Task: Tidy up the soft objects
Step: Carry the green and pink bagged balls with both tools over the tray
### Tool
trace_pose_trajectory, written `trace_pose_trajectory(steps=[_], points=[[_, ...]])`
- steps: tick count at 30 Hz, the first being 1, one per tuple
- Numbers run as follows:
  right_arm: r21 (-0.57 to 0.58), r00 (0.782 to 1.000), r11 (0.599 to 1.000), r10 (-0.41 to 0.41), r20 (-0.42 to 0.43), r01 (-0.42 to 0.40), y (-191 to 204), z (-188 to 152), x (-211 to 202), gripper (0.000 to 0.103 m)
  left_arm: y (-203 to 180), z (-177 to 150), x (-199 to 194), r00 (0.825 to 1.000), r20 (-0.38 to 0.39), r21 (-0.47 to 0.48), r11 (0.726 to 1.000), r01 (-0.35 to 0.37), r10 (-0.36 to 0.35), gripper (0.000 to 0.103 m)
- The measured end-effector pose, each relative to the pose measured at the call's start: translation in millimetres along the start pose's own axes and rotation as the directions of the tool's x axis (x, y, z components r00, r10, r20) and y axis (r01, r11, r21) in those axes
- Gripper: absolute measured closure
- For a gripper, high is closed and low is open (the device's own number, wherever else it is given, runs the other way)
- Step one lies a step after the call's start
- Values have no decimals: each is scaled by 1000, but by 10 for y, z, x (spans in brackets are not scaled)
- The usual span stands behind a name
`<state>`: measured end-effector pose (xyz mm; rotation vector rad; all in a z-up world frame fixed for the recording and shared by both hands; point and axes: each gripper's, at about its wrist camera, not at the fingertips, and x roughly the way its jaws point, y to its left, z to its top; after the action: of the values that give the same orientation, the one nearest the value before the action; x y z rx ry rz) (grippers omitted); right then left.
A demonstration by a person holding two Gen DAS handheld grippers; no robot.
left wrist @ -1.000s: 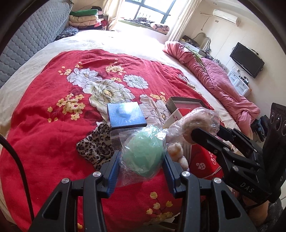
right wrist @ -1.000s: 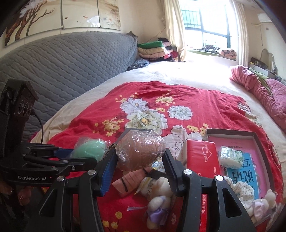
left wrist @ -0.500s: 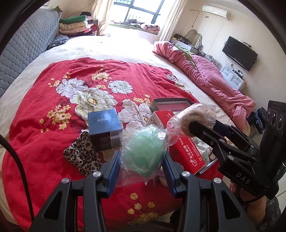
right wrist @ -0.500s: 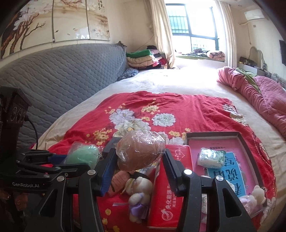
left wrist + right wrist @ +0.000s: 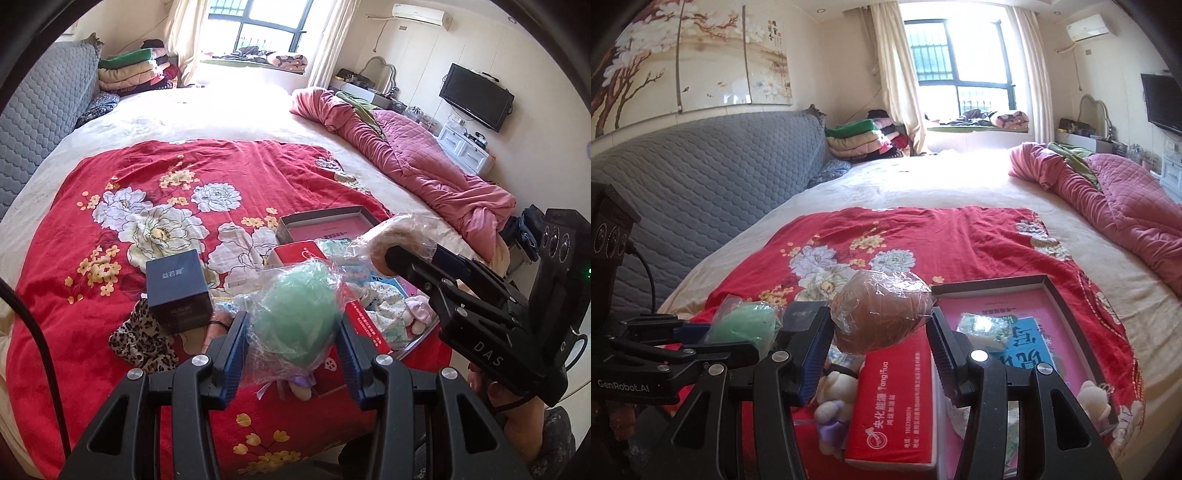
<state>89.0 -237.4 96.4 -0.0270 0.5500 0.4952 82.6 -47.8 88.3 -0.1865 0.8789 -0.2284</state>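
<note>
Crinkly glossy plastic wraps the green sponge point(image 5: 297, 321) and brown sponge point(image 5: 881, 317); the floral bedspread point(image 5: 122, 206) is matt cloth; the tissue box point(image 5: 892, 402) glossy.

Daylight floods in through the window point(image 5: 960, 70) at the far end, so bright that the pane and the pale sheet point(image 5: 236, 107) below it wash out to white. The red quilt point(image 5: 110, 258) sits evenly lit, with only soft shadows under the clutter. Both views bow strongly, dark round the corners, walls curving. Near things look sharp; the plastic wrap point(image 5: 882, 291) catches small glints.
</note>
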Motion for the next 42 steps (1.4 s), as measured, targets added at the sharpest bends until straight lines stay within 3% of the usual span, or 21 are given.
trace_pose_trajectory(steps=[11,23,30,42], points=[[69,998,997,-47,40,45,-399,37,-243,50,-458,152,127,999,-10,63,997,41,-40,57],[154,984,977,-159,79,145,-927,25,-586,50,-904,269,323,997,-32,144,987,73,-69,57],[199,971,958,-226,80,207,-1227,-31,-697,50,-1078,290,571,994,-74,169,981,91,-80,57],[244,965,940,-257,48,238,-1479,-184,-643,50,-1289,312,1064,986,-156,185,978,95,-66,57]])
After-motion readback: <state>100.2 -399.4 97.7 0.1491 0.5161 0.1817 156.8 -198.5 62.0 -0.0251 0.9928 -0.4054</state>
